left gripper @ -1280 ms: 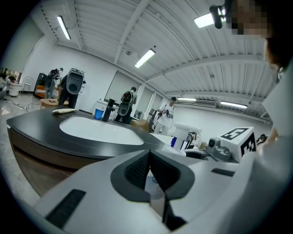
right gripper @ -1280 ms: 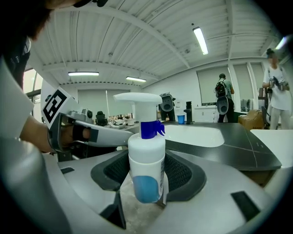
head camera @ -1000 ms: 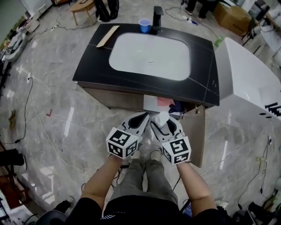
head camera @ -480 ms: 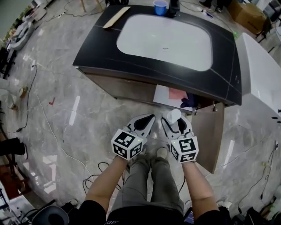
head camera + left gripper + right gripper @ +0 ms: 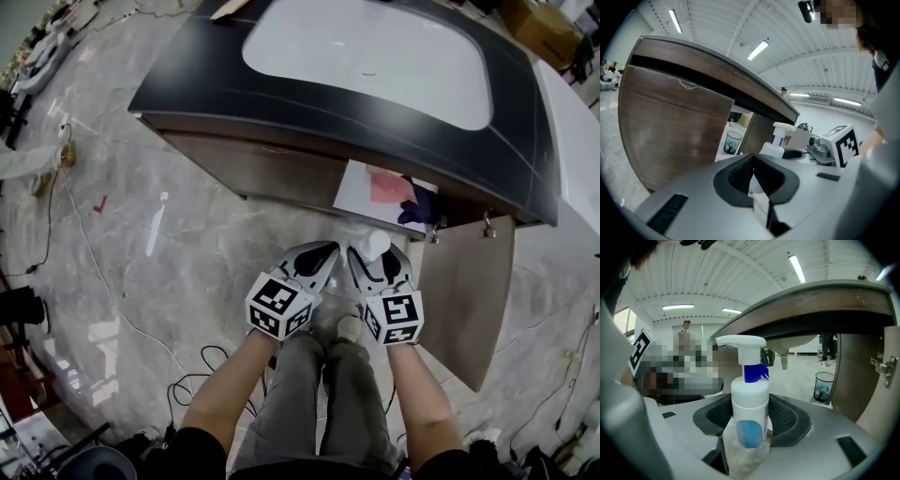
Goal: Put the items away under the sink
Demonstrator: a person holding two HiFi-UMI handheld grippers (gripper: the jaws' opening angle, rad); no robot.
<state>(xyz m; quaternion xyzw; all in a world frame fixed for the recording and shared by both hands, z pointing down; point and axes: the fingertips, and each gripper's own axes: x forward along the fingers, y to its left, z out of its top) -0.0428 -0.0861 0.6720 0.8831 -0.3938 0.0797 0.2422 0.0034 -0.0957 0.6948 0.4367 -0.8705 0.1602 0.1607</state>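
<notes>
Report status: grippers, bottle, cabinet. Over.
Left gripper shut, empty. Right gripper shut on spray bottle, bottle upright. Cabinet door open, nothing seen blocking the opening.

Bright, even light from ceiling strip lights (image 5: 758, 49). Glare streaks on marble floor (image 5: 155, 234). Gripper views: strong fisheye, dark vignetted corners.

white spray bottle (image 5: 749, 399) with a blue collar and blue label. black counter (image 5: 187, 84) around a white basin (image 5: 366, 56). brown wood-grain cabinet door (image 5: 464, 291). grey veined marble floor (image 5: 169, 234).
</notes>
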